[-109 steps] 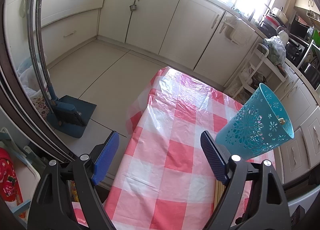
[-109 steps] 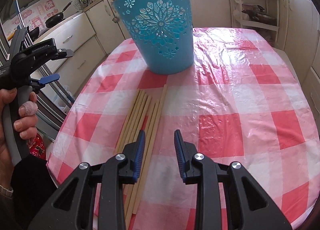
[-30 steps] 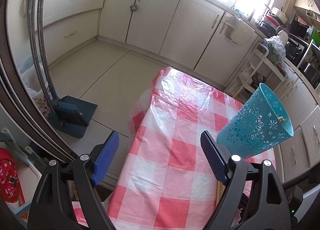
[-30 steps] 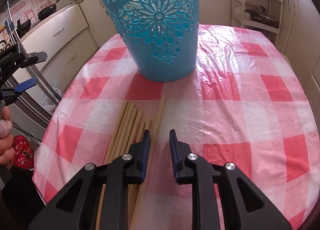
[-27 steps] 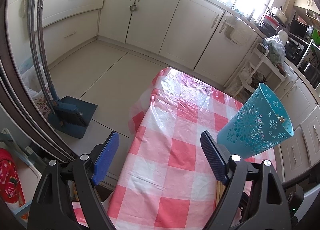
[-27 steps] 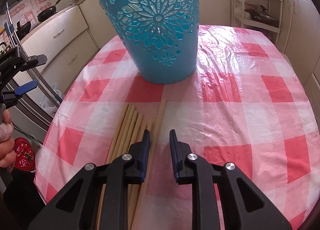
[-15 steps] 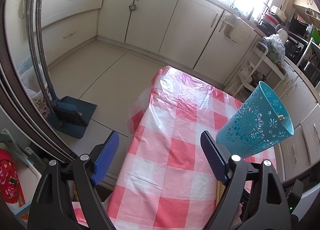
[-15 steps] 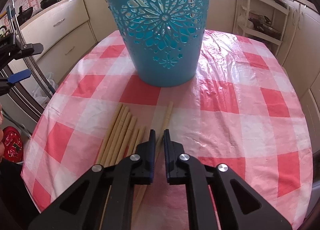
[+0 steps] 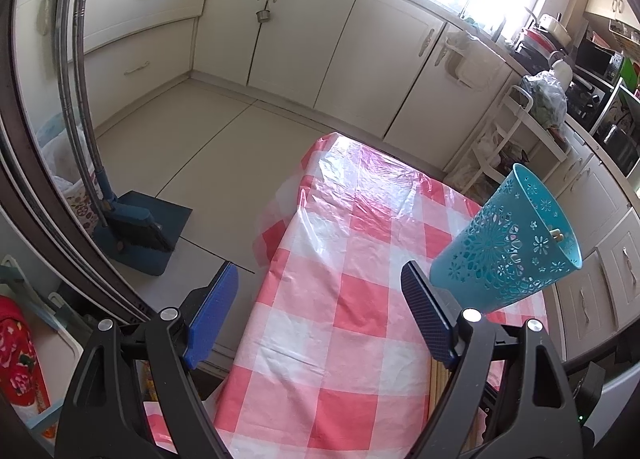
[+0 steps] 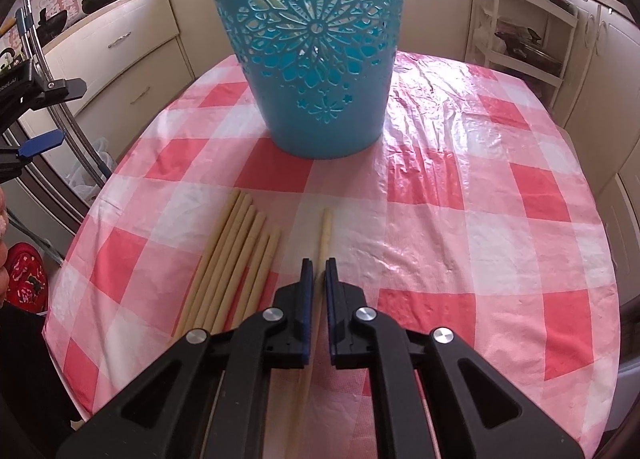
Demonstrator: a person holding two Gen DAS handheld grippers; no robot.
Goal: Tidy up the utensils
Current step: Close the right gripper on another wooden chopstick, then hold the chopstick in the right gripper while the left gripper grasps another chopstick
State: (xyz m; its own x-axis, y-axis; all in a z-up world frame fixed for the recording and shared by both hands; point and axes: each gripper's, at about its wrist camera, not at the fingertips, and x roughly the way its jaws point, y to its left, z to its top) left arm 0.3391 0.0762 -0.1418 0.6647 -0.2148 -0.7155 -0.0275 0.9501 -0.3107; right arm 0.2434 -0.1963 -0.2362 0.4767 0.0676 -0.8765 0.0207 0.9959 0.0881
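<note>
Overhead, both wrist views look down on a table (image 10: 472,243) under a glossy, crinkled plastic cloth in pink-red and white checks.

Right gripper (image 10: 319,273): black plastic arms, blue ribbed pads. Jaws drawn nearly together, pinching a single chopstick (image 10: 325,233), a pale, smooth, round wooden stick whose tip sticks out ahead of the pads toward the bin. Its rear length runs back under the gripper body.

Remaining chopsticks (image 10: 236,259): a loose bundle of the same pale sticks, lying flat on the cloth just left of the held one, roughly parallel, tips fanned slightly and staggered in length. A sliver of them also shows in the left wrist view at the lower right, behind the right pad.

Blue bin (image 10: 310,55): turquoise plastic, tapered and round, wider at the rim, pierced with a lace-like flower cutout and small star and blossom holes. Stands upright on the cloth beyond the chopsticks, apart from them. In the left wrist view (image 9: 508,247) it sits right of the far pad.

Left gripper (image 9: 320,315): jaws spread wide, nothing between them, only the tablecloth edge and pale floor tile below. Pads blue with a fine grid texture. It appears at the left edge of the right wrist view (image 10: 42,115), off the table.

Surroundings: cream cabinet fronts (image 9: 280,27) with metal handles; a blue dustpan and brush (image 9: 136,227) on the floor.
</note>
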